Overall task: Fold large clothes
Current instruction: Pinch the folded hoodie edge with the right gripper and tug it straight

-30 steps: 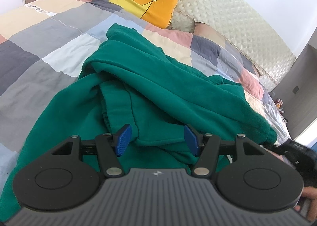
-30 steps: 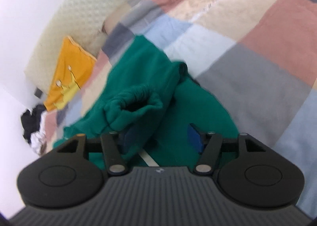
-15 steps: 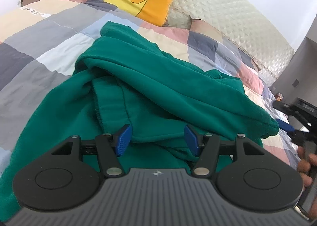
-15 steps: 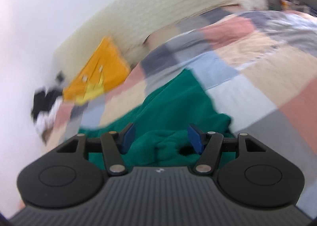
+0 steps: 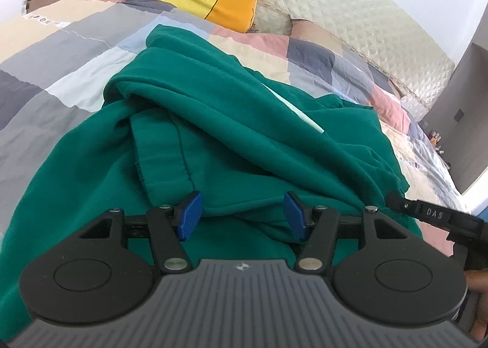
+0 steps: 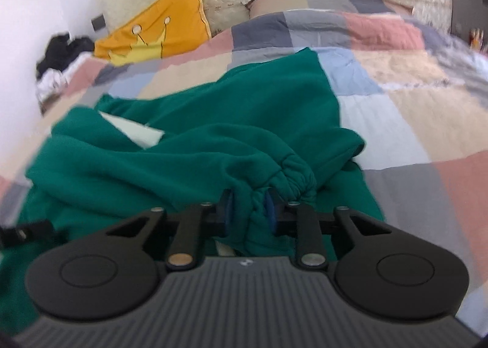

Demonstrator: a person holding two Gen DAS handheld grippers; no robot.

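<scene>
Now, sweatshirt (image 5: 231,147): crumpled mid-bed on quilt (image 5: 61,52).
Right gripper (image 6: 248,211): closing on gathered cuff (image 6: 292,177), near right, likely to pull sleeve straight.
Left gripper (image 5: 242,215): spread, empty, poised over hem.

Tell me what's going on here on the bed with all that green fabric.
A person is working a large green fleece garment that lies crumpled on a patchwork quilt, using a handheld gripper in each hand. The right gripper is closing on a bunch of the fabric beside the garment's gathered elastic cuff, with cloth between its fingers. The left gripper is open, with a folded hem between its blue fingers but not pinched. No neat fold yet.
</scene>
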